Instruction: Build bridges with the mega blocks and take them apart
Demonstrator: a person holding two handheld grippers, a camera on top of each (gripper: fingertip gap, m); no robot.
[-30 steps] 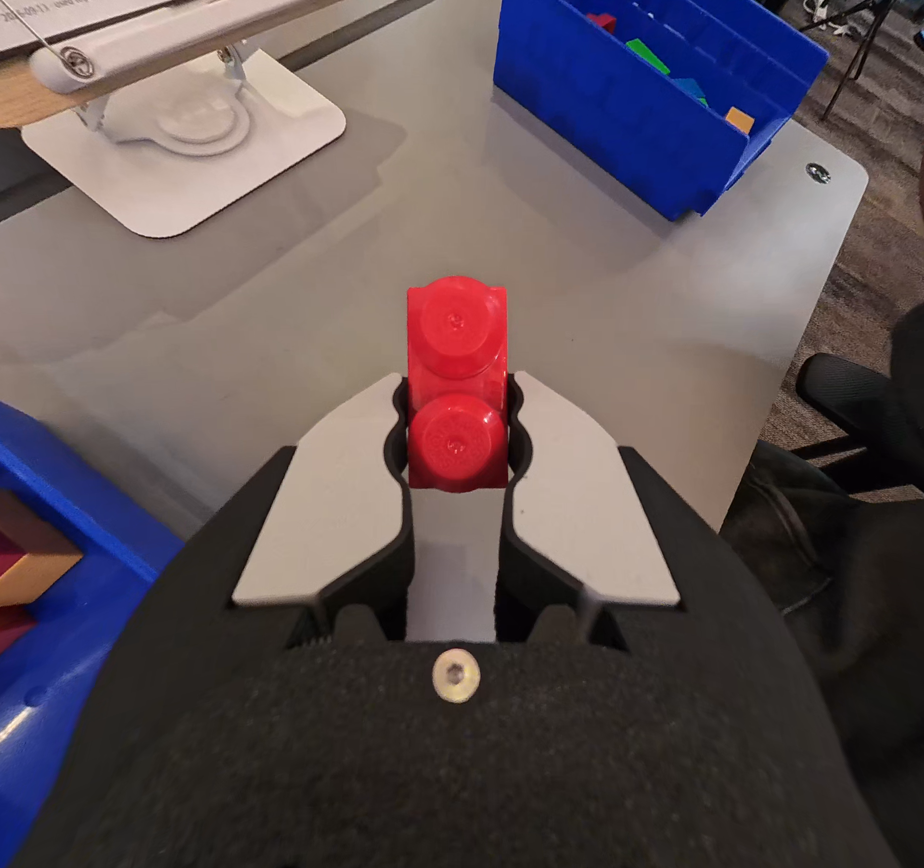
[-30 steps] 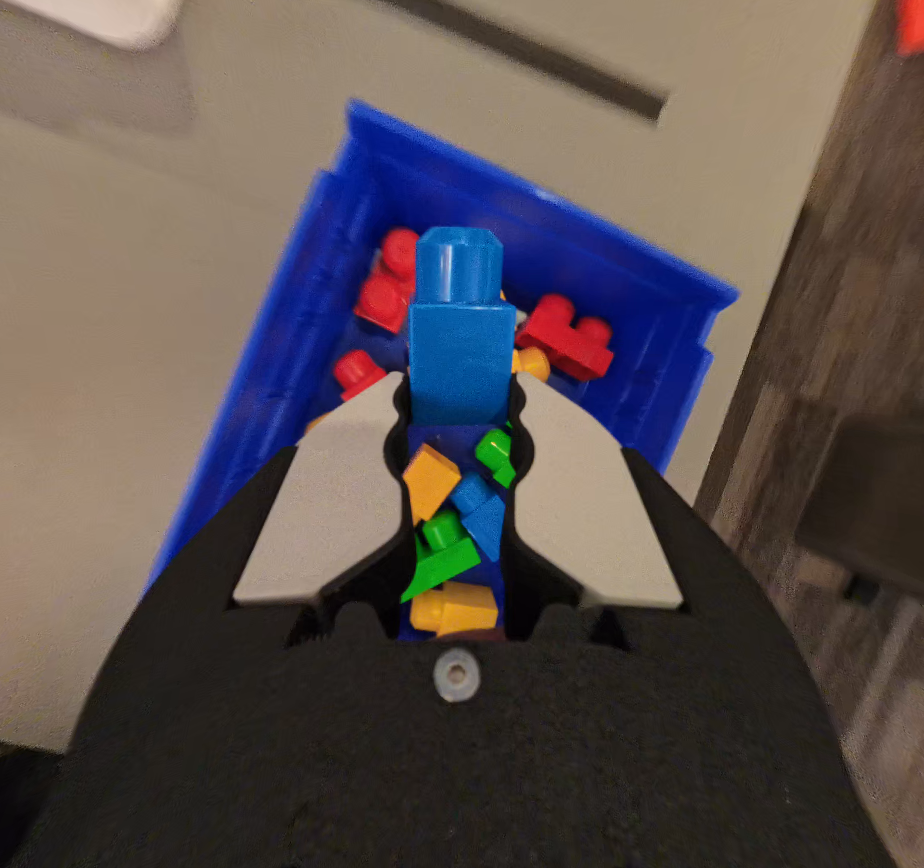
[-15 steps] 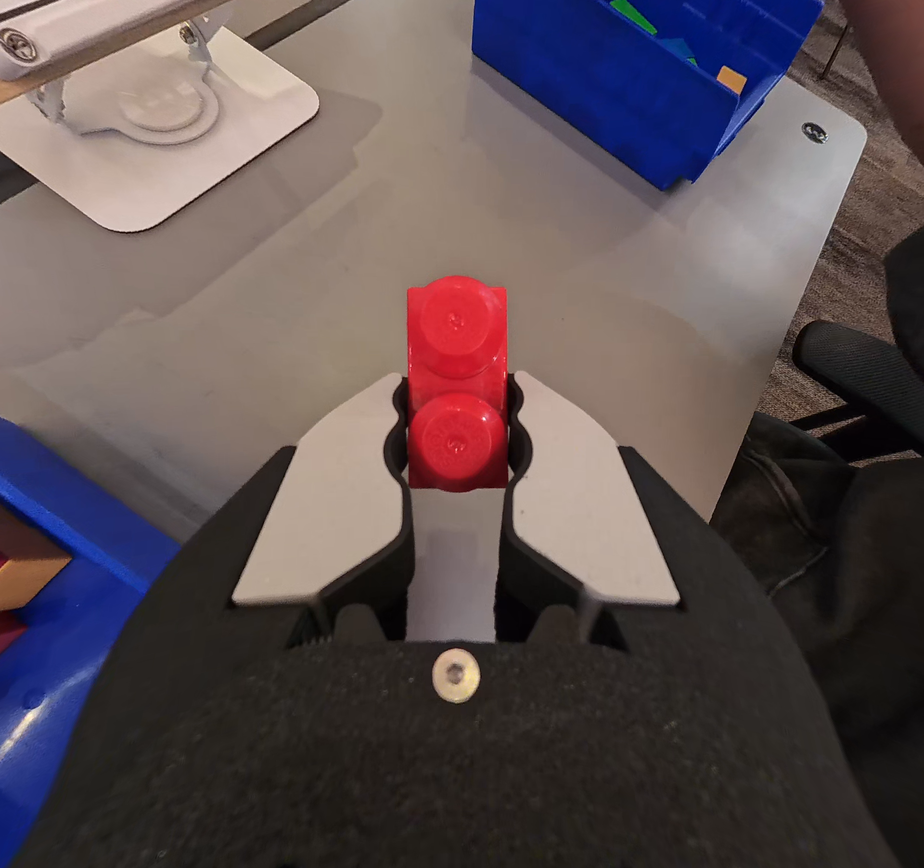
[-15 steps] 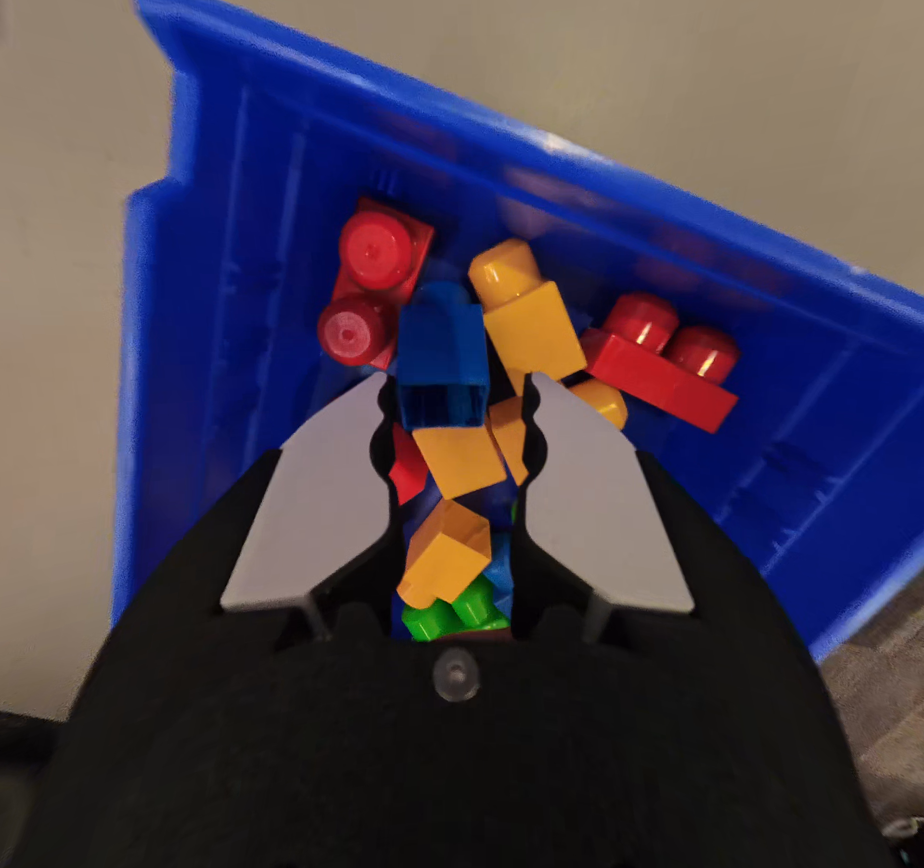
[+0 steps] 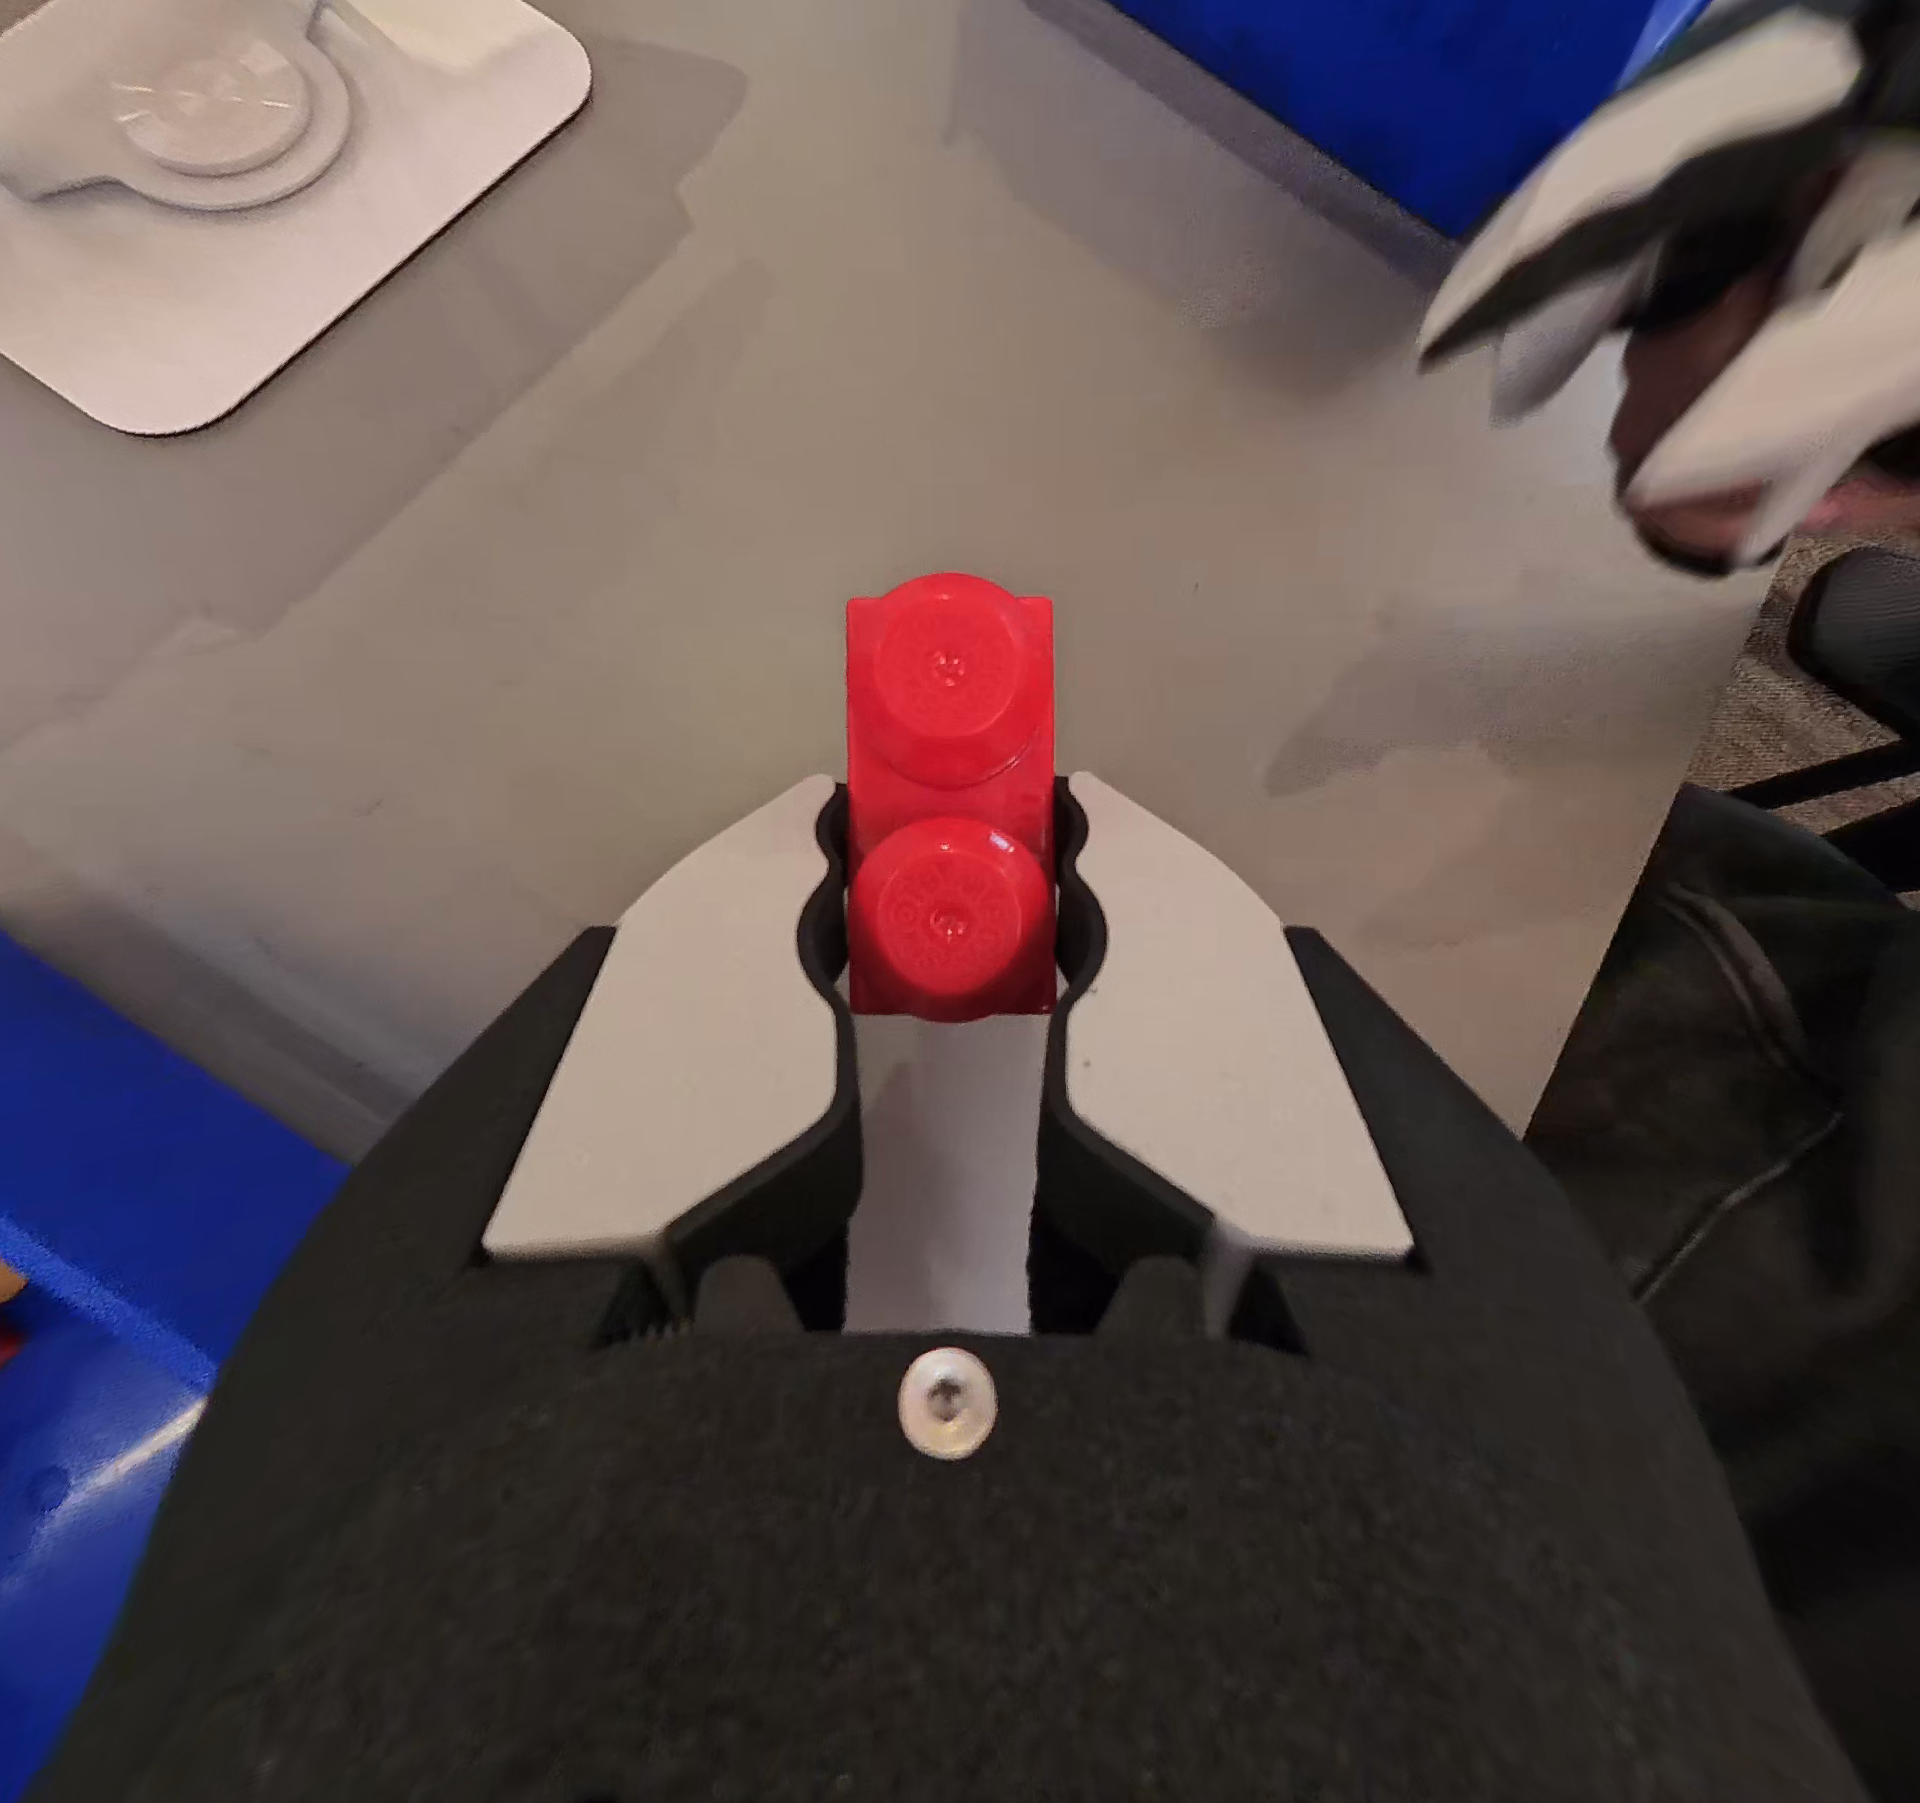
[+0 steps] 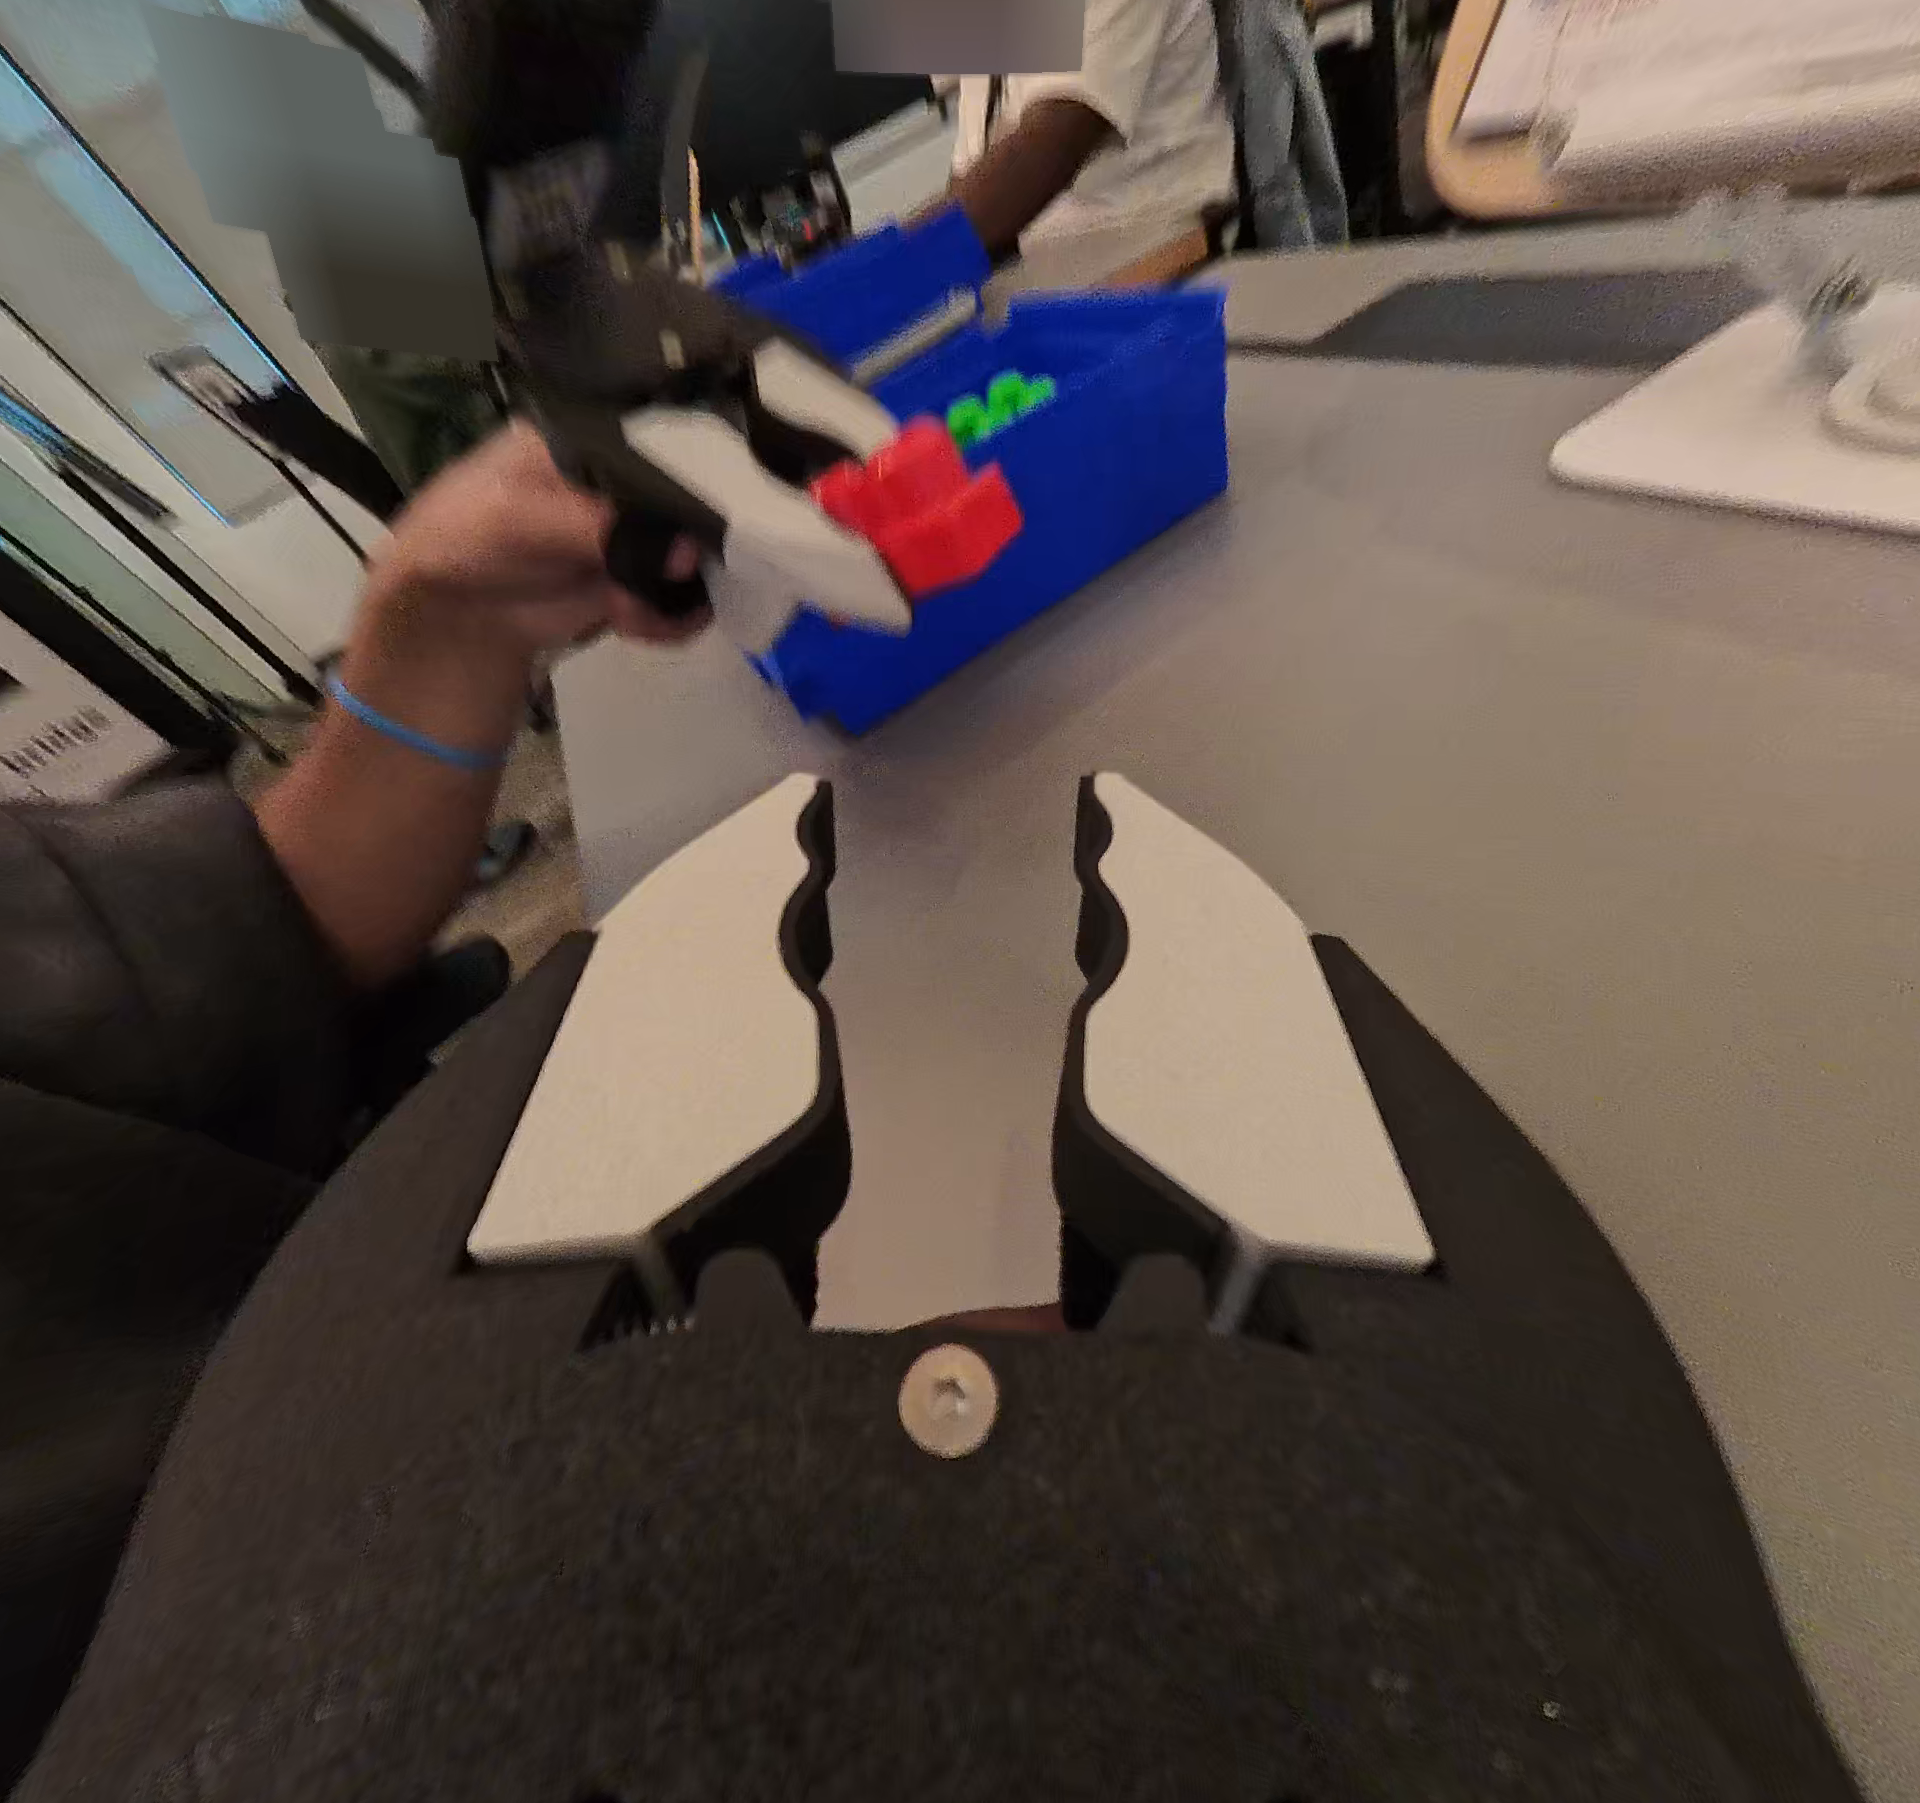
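My left gripper is shut on a red two-stud block and holds it above the grey table. The right wrist view shows the same gripper in a person's hand, blurred, with the red block in its jaws in front of a blue bin. My right gripper is open and empty over the table's near edge. It also shows blurred at the upper right of the left wrist view.
A second blue bin stands at the far right of the table, another at the near left. A white stand base sits far left. The table edge and a dark chair lie right. People stand behind the table. One gripper's finger ends stand about 12 cm off the other's.
My right gripper opened, left the blue block in the bin of blocks and swung out over the table. My left gripper moved forward with the red block still held.
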